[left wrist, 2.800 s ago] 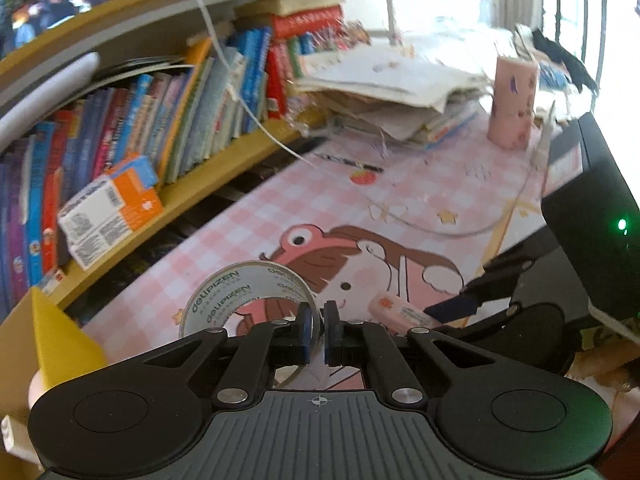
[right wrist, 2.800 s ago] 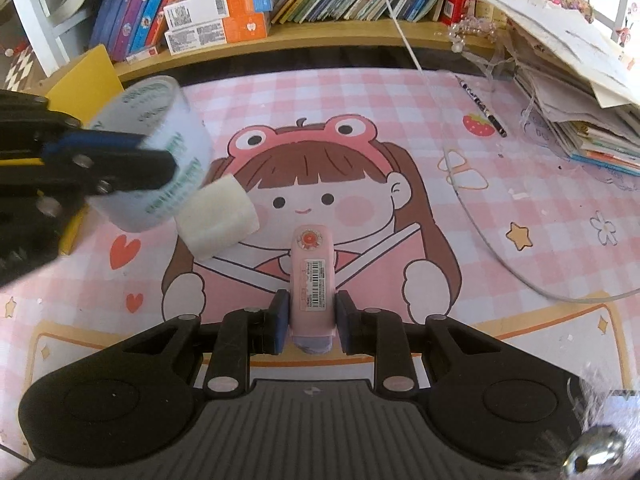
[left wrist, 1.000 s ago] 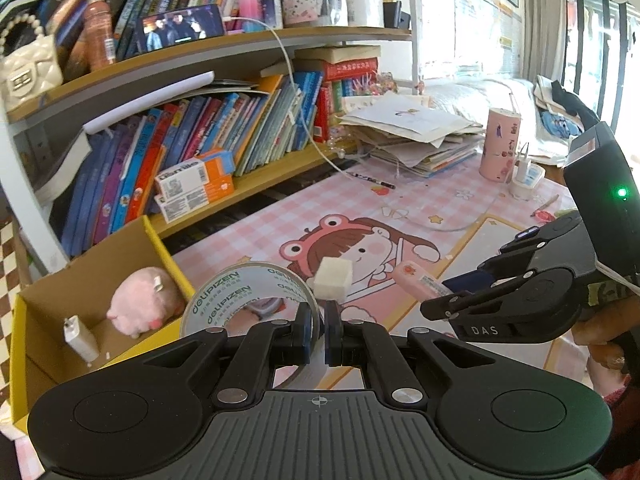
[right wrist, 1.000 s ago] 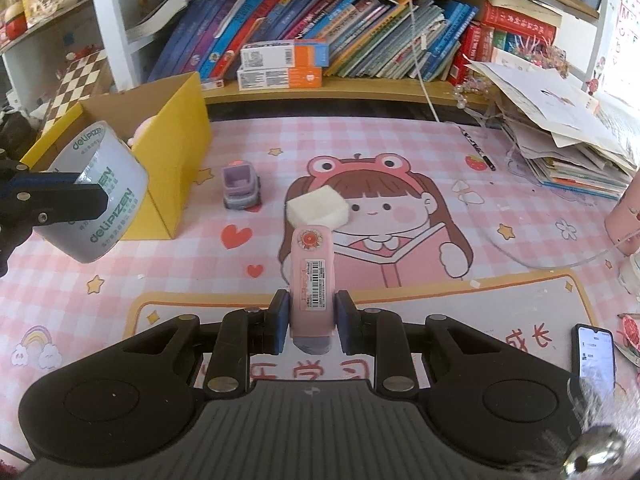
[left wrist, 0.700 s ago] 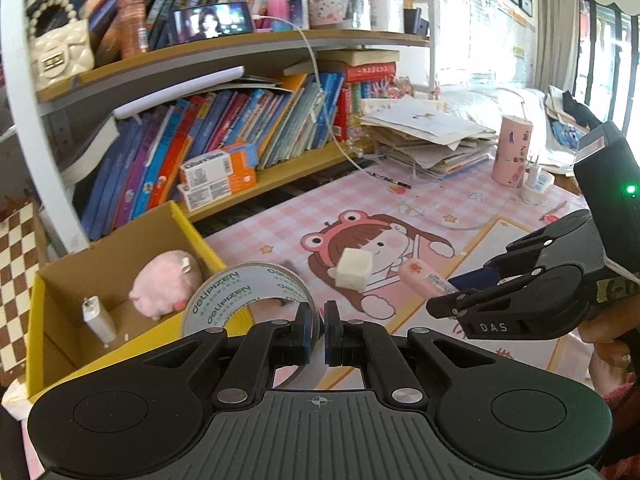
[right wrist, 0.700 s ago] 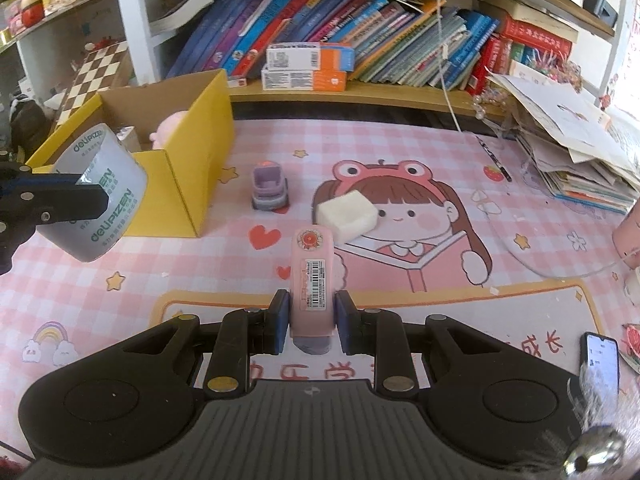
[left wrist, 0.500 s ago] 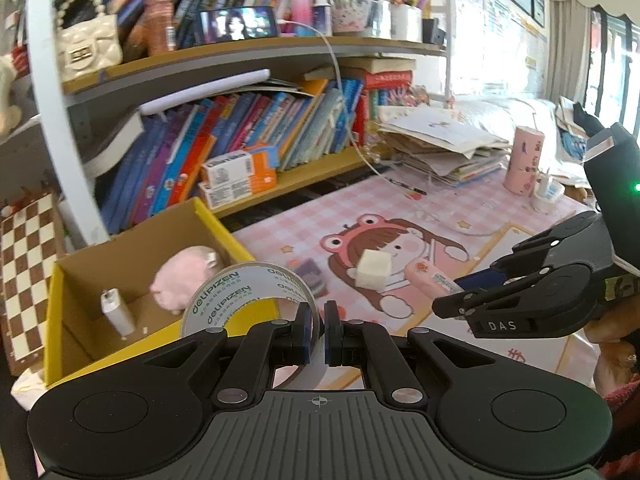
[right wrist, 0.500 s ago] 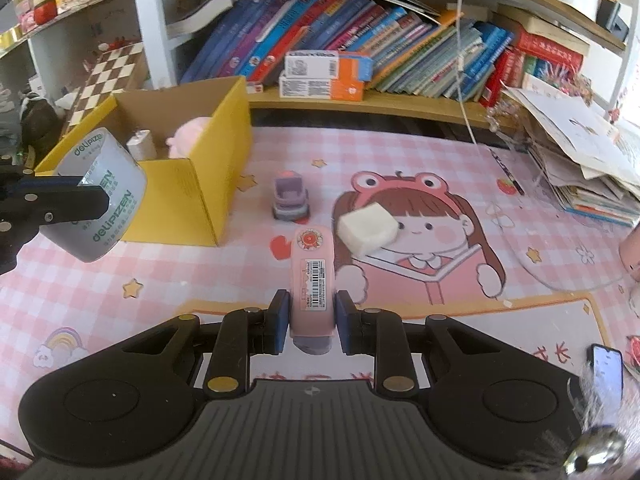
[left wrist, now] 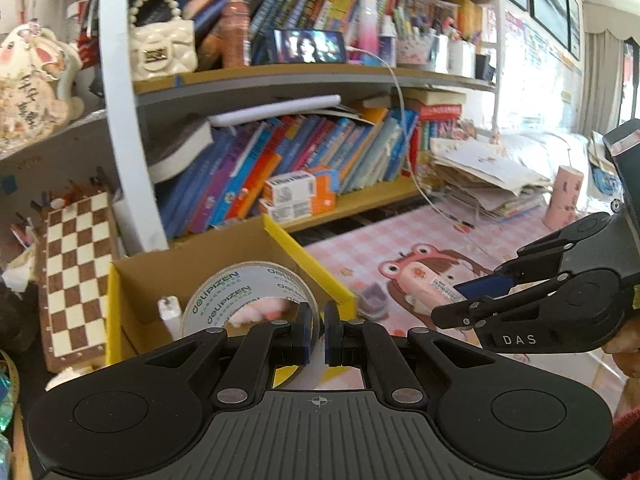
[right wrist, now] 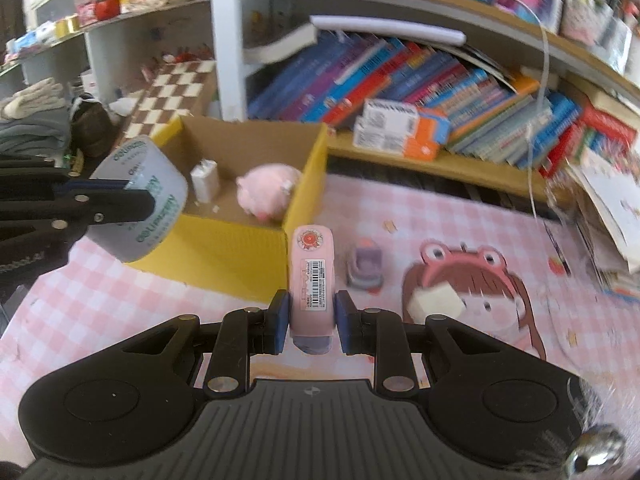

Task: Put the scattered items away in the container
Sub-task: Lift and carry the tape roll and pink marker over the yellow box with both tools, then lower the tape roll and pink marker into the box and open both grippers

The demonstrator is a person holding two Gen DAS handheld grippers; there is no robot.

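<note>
Pink plush [left wrist: 256, 312] shows only through the tape roll [left wrist: 248, 300] the left gripper [left wrist: 316, 330] pinches; right gripper [right wrist: 310, 320] clamps a pink tube [right wrist: 312, 280].

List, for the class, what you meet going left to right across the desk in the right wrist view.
tape roll → white charger → pink plush toy → pink stapler → purple toy → white sponge block

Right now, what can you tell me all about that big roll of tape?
The roll of tape is a wide ring of clear, shiny packing tape with green letters printed around it. The left gripper is shut on its wall, one finger inside the hole. It hangs in the air, tipped on its side, near the yellow cardboard box, touching nothing else.
</note>
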